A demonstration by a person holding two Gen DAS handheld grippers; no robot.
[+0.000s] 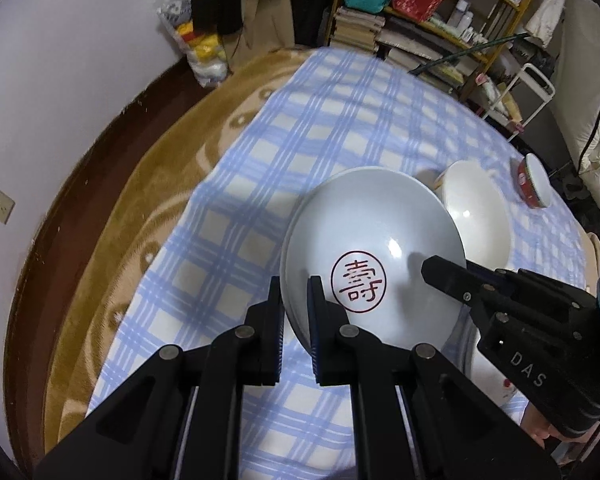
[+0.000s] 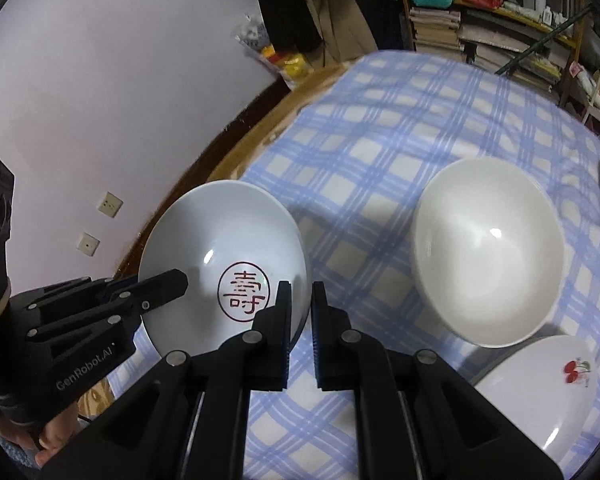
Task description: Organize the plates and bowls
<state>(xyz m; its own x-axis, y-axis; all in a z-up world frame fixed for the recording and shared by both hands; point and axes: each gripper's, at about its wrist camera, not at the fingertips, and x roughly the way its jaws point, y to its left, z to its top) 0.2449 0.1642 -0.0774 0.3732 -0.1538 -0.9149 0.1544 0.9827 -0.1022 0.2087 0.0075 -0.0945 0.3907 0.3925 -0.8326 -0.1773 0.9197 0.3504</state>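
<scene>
black fingers of the left tool (image 1: 295, 312) pinch the left rim of the pale plate with the red seal (image 1: 370, 256), and the right tool (image 2: 301, 312) clamps the opposite rim, so both tools grip the same plate. it is tilted and sits above the blue checked cloth (image 2: 380, 152) on the worktop. just right of it stands the white bowl (image 2: 488, 252), a cherry-print plate (image 2: 540, 392) nearer on the right. far right, a small red bowl (image 1: 534, 186) lies near the cloth's edge.
</scene>
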